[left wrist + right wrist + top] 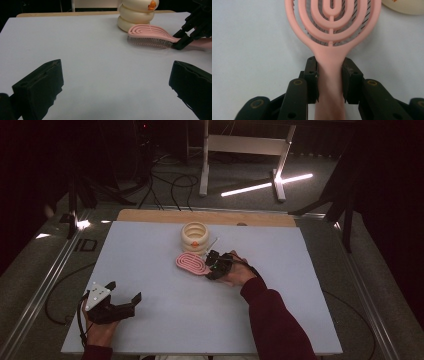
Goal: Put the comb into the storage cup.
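The room around me is dark, with cables and a white frame on the floor beyond a pale grey table (150, 320) whose far edge shows bare wood. A little past the table's centre, toward twelve o'clock, lies the pink hairbrush (191, 263), bristles down, its head just beside a cream ringed holder (194, 236) with an orange mark. From the holder, the brush sits at about six o'clock.

My right gripper (330, 82) is pinching the brush's handle, one pad on each side of the neck, just below the looped head. So the grasp looks made, I'd say, but the brush rests on the table, not yet lifted; carrying it, perhaps to the holder, is still ahead.

My left gripper (122, 295) waits at eight o'clock, near the front left corner, jaws spread wide over bare table, holding nothing.
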A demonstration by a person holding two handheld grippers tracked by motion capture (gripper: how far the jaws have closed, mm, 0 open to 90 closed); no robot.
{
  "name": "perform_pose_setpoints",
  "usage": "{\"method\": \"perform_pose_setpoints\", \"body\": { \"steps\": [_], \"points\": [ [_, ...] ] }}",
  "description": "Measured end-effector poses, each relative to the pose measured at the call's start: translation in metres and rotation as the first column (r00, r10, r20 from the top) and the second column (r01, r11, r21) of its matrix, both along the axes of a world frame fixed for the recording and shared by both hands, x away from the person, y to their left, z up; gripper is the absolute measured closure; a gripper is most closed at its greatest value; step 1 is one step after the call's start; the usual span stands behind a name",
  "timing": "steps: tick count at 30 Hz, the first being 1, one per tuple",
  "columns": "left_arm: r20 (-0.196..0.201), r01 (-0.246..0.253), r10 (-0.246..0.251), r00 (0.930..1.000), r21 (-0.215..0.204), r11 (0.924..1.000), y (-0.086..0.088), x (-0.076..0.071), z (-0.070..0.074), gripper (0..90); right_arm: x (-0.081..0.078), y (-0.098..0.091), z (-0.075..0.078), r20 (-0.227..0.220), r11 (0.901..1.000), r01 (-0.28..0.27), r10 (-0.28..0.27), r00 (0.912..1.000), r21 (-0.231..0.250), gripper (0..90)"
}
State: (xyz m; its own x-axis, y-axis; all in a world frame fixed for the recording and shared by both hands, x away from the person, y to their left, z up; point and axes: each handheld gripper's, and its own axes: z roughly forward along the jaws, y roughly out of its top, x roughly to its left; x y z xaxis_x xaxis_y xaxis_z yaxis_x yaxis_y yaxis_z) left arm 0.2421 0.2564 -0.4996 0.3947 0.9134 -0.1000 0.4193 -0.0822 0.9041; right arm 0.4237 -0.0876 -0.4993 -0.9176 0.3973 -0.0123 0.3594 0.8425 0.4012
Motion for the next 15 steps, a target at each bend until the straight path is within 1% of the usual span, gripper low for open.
{"method": "perform_pose_setpoints", "body": {
  "steps": [2,4,7,9,10,11,14,15],
  "points": [
    [0.000,0.001,-0.001,1.0000,0.001,1.0000,0.000,0.000,0.000,0.0,-0.001,-0.002,0.000,-0.004,1.0000,-0.001,0.001,1.0000,0.005,69.9],
    [-0.001,0.001,-0.001,1.0000,0.001,1.0000,0.000,0.000,0.000,0.0,-0.003,-0.003,0.000,-0.008,0.9998,0.014,-0.014,0.9999,0.012,70.0],
    [-0.002,0.001,-0.001,1.0000,0.000,1.0000,-0.001,0.000,0.000,0.0,-0.005,-0.006,-0.001,-0.006,0.9998,-0.002,0.002,1.0000,0.019,70.0],
    [-0.002,0.002,-0.002,1.0000,0.000,1.0000,-0.001,0.000,0.000,0.0,-0.007,-0.007,-0.001,-0.008,0.9994,0.010,-0.010,0.9999,0.032,70.0],
    [-0.002,0.003,-0.003,1.0000,0.001,1.0000,-0.001,0.000,0.000,0.0,-0.007,-0.008,-0.001,-0.005,0.9995,0.001,-0.001,1.0000,0.032,70.0],
    [-0.003,0.004,-0.004,1.0000,0.001,1.0000,-0.001,0.000,0.000,0.0,-0.008,-0.008,0.000,-0.004,0.9993,0.007,-0.007,1.0000,0.036,70.0],
    [-0.008,0.010,-0.010,0.9999,0.002,1.0000,-0.002,0.000,-0.001,0.0,-0.012,-0.010,0.002,-0.022,0.9973,0.032,-0.031,0.9993,0.066,70.1],
    [-0.008,0.012,-0.012,0.9999,0.002,0.9999,-0.002,0.001,-0.001,0.0,-0.012,-0.011,0.003,-0.025,0.9968,0.030,-0.028,0.9993,0.075,70.1]
  ]
}}
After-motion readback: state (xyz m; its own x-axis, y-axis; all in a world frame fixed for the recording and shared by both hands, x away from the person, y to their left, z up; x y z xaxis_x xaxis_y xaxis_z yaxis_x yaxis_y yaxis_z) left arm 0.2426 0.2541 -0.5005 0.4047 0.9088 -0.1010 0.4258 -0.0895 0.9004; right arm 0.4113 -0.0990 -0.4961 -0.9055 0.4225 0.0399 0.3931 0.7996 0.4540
